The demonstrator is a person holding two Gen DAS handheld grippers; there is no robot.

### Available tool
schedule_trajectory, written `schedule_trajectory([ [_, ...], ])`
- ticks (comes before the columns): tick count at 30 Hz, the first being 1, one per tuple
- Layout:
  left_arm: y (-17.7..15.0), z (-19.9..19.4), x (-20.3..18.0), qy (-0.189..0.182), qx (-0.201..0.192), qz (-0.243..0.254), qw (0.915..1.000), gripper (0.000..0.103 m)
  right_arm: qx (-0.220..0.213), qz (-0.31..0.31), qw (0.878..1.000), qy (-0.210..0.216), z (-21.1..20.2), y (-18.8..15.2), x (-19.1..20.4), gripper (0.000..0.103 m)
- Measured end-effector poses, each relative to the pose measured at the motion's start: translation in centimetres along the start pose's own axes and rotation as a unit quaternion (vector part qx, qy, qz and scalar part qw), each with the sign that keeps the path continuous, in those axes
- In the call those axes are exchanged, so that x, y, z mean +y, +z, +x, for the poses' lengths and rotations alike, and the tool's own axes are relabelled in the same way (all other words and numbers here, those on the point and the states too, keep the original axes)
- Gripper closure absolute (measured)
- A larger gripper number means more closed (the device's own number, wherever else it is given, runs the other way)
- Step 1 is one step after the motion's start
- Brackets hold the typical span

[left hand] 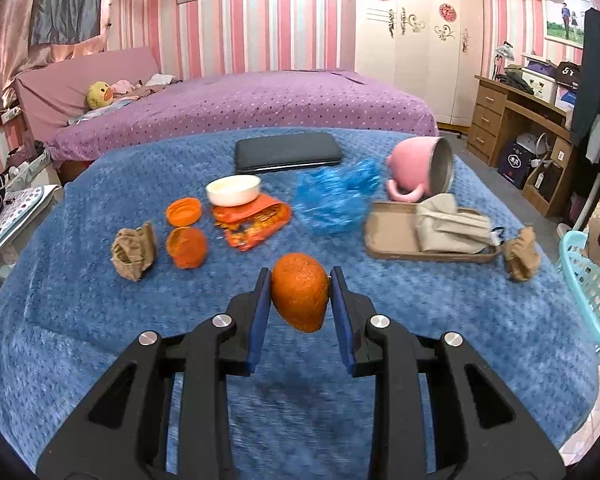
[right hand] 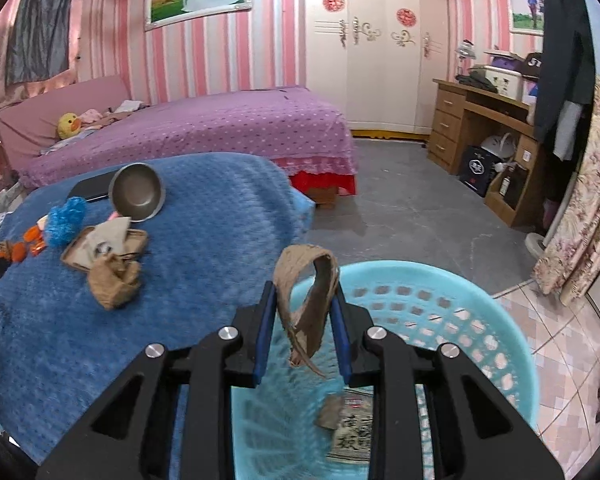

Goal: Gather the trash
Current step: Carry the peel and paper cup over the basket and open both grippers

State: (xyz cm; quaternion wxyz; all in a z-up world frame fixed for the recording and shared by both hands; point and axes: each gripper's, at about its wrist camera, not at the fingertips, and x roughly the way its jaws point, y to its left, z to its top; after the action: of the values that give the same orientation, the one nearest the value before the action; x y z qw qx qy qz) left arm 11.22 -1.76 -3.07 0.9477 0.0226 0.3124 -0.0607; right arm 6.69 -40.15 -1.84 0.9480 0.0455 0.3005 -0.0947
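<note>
My left gripper (left hand: 300, 276) is shut on an orange peel (left hand: 300, 292) and holds it above the blue blanket (left hand: 100, 340). More orange peel pieces (left hand: 186, 246), an orange snack wrapper (left hand: 256, 220), a blue plastic wad (left hand: 334, 196) and two crumpled brown papers (left hand: 134, 250) (left hand: 522, 254) lie on the blanket. My right gripper (right hand: 306, 290) is shut on a curled strip of brown paper (right hand: 306, 300) and holds it over the turquoise basket (right hand: 480, 320). Paper scraps (right hand: 348, 420) lie in the basket's bottom.
A tipped pink cup (left hand: 420, 168), a white bowl (left hand: 233, 190), a black case (left hand: 286, 152) and a brown tray (left hand: 392, 236) with a beige pouch (left hand: 448, 224) sit on the blanket. The basket (left hand: 588, 280) stands off its right edge. A purple bed (left hand: 240, 104) and a desk (right hand: 480, 120) lie beyond.
</note>
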Motion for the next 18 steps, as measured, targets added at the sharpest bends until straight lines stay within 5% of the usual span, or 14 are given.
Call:
schedule_trajectory([
  [13,1.9,-2.1,-11.2,-0.038,-0.038,0.029,0.9981,0.075,-0.011,0.011,1.0,-0.025,-1.3,-0.6,-5.7,0.075],
  [18,2.2,-2.8,-17.1,-0.079,-0.04,0.051,0.9948,0.075,-0.013,0.019,0.999,-0.034,-1.6,-1.0,-8.0,0.075],
])
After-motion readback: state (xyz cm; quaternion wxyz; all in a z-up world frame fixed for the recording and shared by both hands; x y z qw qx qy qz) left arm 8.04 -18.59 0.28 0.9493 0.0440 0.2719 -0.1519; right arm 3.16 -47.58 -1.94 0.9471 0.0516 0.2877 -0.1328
